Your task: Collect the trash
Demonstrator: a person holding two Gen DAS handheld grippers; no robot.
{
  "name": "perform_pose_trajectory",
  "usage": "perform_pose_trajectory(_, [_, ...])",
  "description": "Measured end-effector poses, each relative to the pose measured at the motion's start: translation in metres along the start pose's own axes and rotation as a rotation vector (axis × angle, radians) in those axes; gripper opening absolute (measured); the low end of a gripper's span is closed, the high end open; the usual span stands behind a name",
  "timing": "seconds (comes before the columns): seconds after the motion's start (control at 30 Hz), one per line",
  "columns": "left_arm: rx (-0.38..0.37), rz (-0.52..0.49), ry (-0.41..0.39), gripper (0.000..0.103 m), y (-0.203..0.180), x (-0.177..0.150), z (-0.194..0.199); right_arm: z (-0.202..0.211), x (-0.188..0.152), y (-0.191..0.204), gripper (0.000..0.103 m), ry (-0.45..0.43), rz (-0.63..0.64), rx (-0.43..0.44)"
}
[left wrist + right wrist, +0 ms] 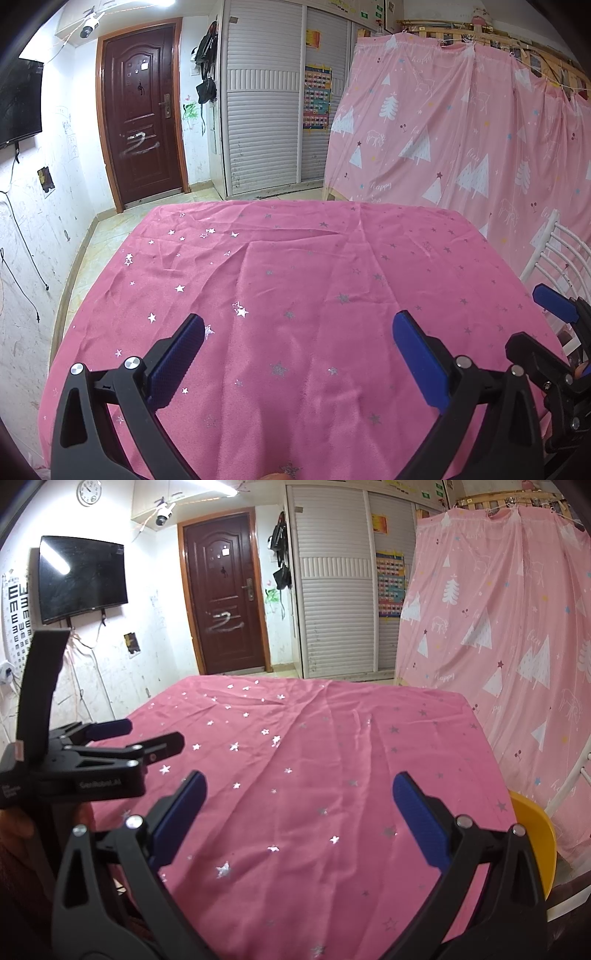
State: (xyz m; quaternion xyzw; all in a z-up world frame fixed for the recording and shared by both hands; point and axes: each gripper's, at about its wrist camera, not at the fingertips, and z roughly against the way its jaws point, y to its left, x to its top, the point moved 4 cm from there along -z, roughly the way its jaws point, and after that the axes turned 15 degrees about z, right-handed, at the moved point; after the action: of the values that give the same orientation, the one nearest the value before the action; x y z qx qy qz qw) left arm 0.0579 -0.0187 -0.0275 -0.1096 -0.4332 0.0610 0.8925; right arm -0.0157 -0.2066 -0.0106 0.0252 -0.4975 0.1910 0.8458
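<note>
Pink starred tablecloth [295, 277] under both my tools. Left gripper [298, 334] hovers level over it, fingers spread wide, empty. Right gripper [299, 794] alongside, same pose, also released. I can't spot any trash in either view.

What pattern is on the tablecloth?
Pink tablecloth scattered with small silver stars, clearest in the right wrist view.

A pink star-printed tablecloth [295, 280] spreads ahead of the gripper. Beyond it stands a dark brown door [142, 114], a black television [83, 578] far left, a pink tree-patterned curtain [461, 140] right.
</note>
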Motion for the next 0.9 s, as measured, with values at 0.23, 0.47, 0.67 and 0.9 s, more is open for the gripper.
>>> perform_pose_trajectory(0.23, [0.002,0.001,0.002,0.095,0.0010,-0.0005,-0.0014,0.0004,0.0005,0.0005,0.097,0.000,0.001,0.000])
perform_pose_trajectory(0.47, [0.000,0.005,0.009,0.095,0.0059,-0.0008,-0.0040,0.0005,0.0005,0.0005,0.097,0.000,0.000,0.000])
perform_pose_trajectory(0.67, [-0.009,-0.002,0.002,0.095,0.0056,-0.0014,-0.0015,0.0004,0.0003,0.0004,0.097,0.000,0.001,0.001])
perform_pose_trajectory(0.9, [-0.006,-0.004,0.004,0.095,0.0041,-0.0002,0.0001,0.0002,0.0001,0.0005,0.097,0.000,0.001,0.002])
